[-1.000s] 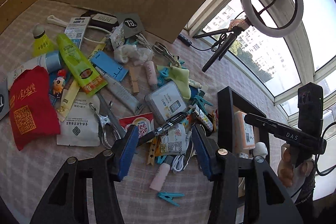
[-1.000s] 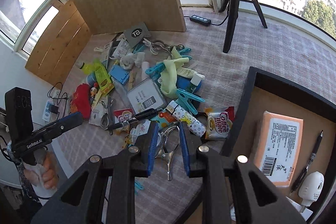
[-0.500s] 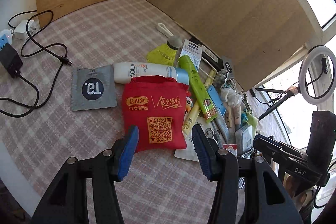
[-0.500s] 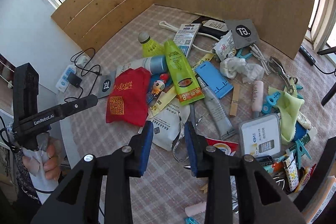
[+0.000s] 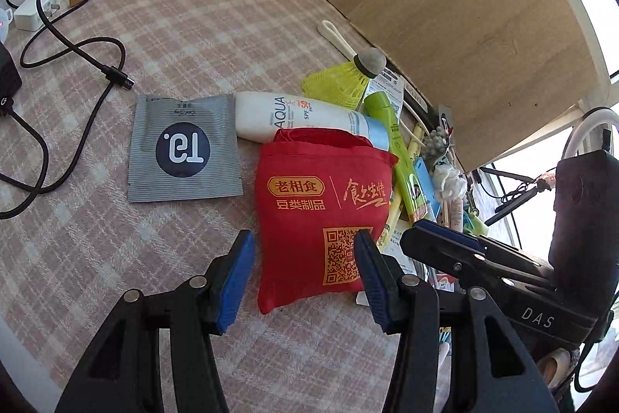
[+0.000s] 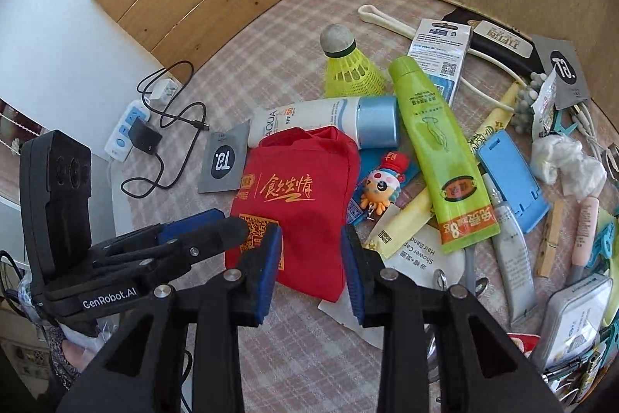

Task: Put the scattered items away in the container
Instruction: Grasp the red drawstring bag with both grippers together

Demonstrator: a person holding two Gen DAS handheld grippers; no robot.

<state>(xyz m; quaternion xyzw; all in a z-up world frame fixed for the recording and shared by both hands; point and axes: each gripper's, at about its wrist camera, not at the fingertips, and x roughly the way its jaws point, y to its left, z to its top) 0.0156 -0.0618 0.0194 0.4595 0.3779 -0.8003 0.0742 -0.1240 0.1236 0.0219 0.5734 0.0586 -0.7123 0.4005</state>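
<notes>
A red fabric pouch (image 5: 321,204) with gold print and a QR code lies on the checked cloth at the near edge of the item pile; it also shows in the right wrist view (image 6: 298,200). My left gripper (image 5: 305,273) is open, its jaws astride the pouch's near end, just above it. My right gripper (image 6: 311,269) is open too, over the pouch's near corner from the other side. Each gripper shows in the other's view, the right one (image 5: 456,250) and the left one (image 6: 205,231). The container is out of view.
Beside the pouch lie a grey T9 sachet (image 5: 183,149), a white AQUA sunscreen tube (image 5: 301,117), a yellow shuttlecock (image 6: 348,64), a green tube (image 6: 437,149), a blue holder (image 6: 510,177) and several small items. A black cable (image 5: 77,49) and a wooden board (image 5: 464,6) border the cloth.
Both grippers have swung left from the container side of the pile to the red pouch and come down close over it. Both stay open, and the right one has opened wider.
</notes>
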